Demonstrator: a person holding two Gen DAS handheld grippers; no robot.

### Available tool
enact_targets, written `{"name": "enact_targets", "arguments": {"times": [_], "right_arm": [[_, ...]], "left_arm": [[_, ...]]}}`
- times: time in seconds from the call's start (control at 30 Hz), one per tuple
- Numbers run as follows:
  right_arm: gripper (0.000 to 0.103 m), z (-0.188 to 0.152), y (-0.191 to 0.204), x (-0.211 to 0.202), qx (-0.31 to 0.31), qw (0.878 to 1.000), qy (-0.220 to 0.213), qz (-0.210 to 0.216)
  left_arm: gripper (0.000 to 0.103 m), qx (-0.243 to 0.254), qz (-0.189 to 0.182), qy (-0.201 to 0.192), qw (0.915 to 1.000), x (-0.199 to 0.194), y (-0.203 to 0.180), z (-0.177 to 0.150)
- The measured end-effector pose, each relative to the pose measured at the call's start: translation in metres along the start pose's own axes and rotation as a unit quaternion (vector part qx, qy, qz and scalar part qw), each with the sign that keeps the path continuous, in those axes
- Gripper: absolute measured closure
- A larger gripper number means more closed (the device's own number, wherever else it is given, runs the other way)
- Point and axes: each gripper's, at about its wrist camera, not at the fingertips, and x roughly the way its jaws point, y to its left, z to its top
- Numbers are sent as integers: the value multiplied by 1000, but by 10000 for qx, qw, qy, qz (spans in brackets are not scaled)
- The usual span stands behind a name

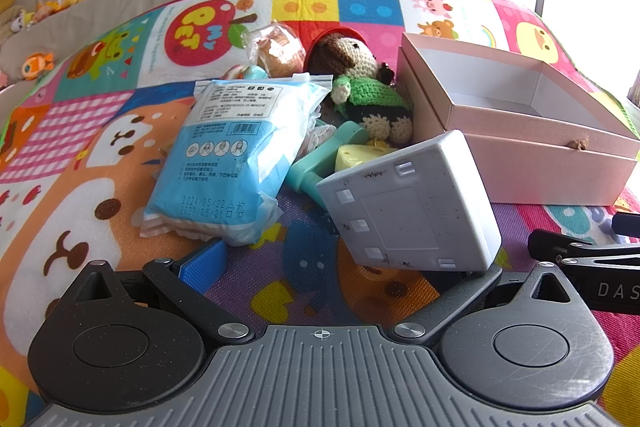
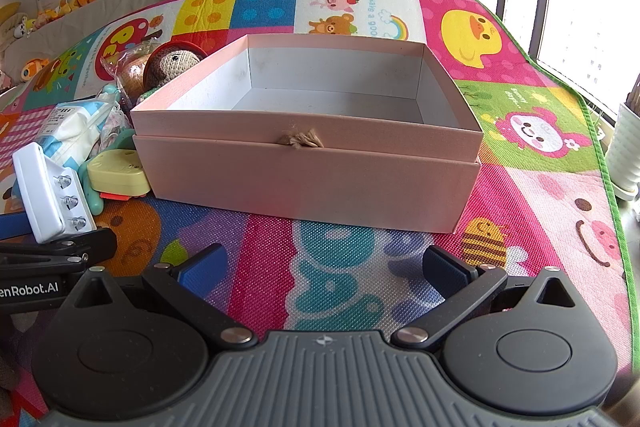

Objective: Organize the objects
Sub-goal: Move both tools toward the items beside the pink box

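An open pink box (image 2: 308, 163) stands on the colourful play mat, empty inside; it also shows in the left wrist view (image 1: 520, 131). My right gripper (image 2: 324, 267) is open and empty just in front of the box. My left gripper (image 1: 340, 267) stands wide open; a white battery holder (image 1: 412, 203) leans tilted over its right finger, which it hides, and I cannot tell if it is gripped. The holder also shows at the left of the right wrist view (image 2: 48, 187). Behind it lie a blue mask pack (image 1: 232, 155), a crochet doll (image 1: 360, 83), a teal toy (image 1: 320, 155) and a yellow cheese-shaped toy (image 1: 360, 153).
A wrapped bun (image 1: 276, 51) lies behind the pile. Plush toys (image 1: 60, 3) line the far left wall. The mat's green edge (image 2: 600, 147) runs along the right by a window, with a white pot (image 2: 628, 155) beyond it.
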Motion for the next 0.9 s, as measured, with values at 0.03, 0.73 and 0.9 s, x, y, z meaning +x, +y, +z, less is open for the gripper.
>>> {"name": "enact_targets", "arguments": {"times": [0.03, 0.73, 0.9], "right_arm": [[0, 0, 0, 0, -1, 10000, 1, 0], [0, 0, -2, 0, 8, 10000, 11, 33], [0, -1, -7, -5, -134, 9994, 171, 258]], "left_arm": [[0, 1, 0, 0, 10000, 0, 0, 0], [0, 53, 43, 1, 10000, -1, -4, 0], [0, 58, 46, 2, 10000, -1, -4, -1]]}}
